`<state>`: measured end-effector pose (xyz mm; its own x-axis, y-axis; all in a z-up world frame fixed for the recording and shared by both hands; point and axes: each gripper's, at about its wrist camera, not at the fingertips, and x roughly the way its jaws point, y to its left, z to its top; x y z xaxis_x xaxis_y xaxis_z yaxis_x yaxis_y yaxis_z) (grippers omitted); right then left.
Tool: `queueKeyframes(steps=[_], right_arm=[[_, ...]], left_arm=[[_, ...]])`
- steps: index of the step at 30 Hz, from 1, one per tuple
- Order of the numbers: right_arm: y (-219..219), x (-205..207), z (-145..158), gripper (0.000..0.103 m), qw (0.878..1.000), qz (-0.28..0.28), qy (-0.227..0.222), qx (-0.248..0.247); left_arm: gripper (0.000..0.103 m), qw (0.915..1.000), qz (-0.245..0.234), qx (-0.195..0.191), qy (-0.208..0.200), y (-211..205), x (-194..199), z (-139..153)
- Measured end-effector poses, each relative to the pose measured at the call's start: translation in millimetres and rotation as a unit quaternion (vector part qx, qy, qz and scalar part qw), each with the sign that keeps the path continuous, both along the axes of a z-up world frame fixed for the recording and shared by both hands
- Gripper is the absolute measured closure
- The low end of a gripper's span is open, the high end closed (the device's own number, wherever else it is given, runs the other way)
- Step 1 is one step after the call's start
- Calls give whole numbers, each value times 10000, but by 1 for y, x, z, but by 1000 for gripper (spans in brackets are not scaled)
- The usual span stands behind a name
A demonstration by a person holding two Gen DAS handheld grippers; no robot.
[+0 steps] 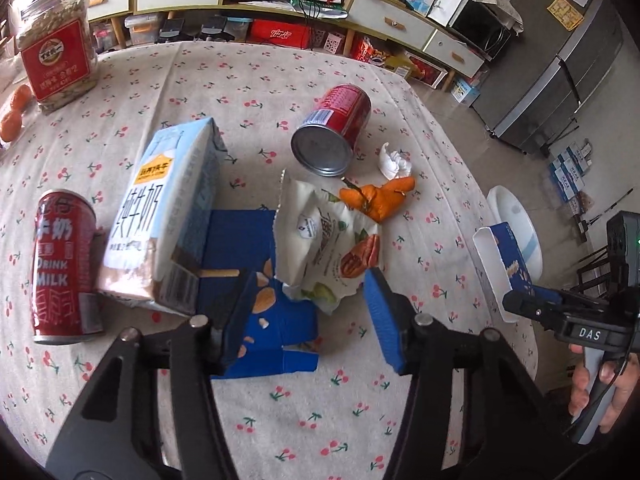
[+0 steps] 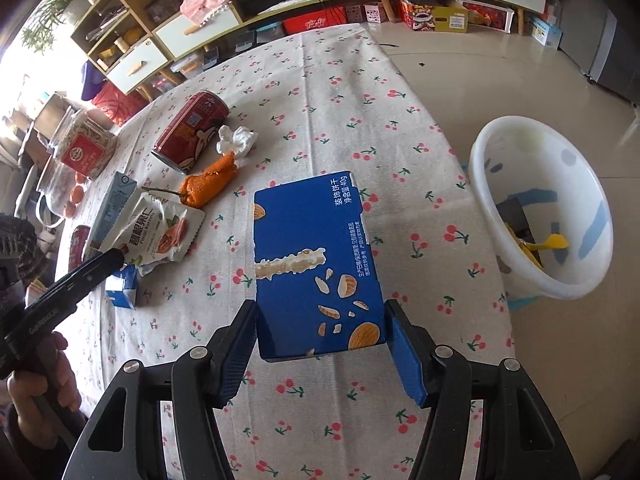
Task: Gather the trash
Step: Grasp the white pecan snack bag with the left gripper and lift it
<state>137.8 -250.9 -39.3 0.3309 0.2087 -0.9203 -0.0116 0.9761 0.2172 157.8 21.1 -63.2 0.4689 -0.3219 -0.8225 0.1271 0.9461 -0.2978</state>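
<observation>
Blue biscuit box (image 2: 318, 264) sat clamped in your right gripper (image 2: 322, 344), long axis pointing forward, white basin (image 2: 500, 148) off to its right. Your left gripper (image 1: 310, 320) stood wide around the snack packet (image 1: 328, 240).

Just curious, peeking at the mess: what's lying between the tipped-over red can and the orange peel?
A crumpled white tissue lies there, touching the orange peel and close beside the tipped can. The right wrist view shows it most clearly.
</observation>
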Motion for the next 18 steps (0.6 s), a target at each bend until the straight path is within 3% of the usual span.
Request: queueKeyframes(steps=[5, 8, 10, 18], right_arm=[[-18, -4, 2, 39, 9999, -117, -9, 38], [-26, -5, 2, 39, 9998, -174, -11, 48], [-31, -6, 3, 39, 9997, -217, -13, 54], [-46, -8, 8, 39, 9992, -383, -69, 130]], left_arm=[[61, 10000, 37, 60, -10, -4, 5, -4], [72, 9999, 52, 103, -18, -5, 7, -5], [87, 9999, 83, 123, -20, -4, 8, -6], [94, 9996, 236, 72, -121, 3, 1, 6]])
